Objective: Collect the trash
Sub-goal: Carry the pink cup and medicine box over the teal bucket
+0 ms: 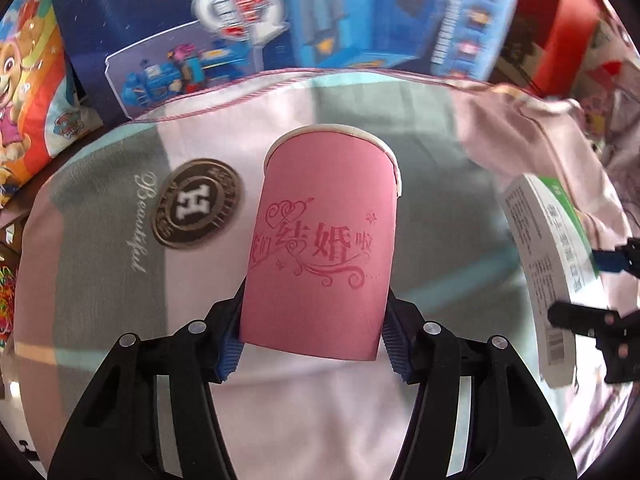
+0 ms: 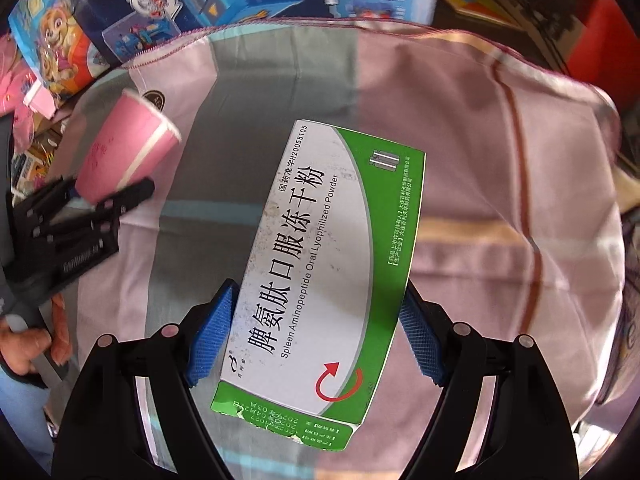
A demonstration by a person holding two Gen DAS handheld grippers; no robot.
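Pink cup (image 1: 320, 240) clamped between left fingers (image 1: 230, 350); box (image 2: 320, 272) between right.

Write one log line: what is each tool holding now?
left tool: shut on pink cup | right tool: shut on medicine box | both above cloth

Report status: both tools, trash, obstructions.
Left tool shut on pink paper cup. Right tool shut on green-white medicine box. Both held above the striped cloth. Nothing blocking.

Each wrist camera looks steeply down along its own fingers, close over the striped cloth (image 1: 120, 280). Both views share that cloth and the somewhat blurred toy boxes (image 2: 168, 4) beyond.
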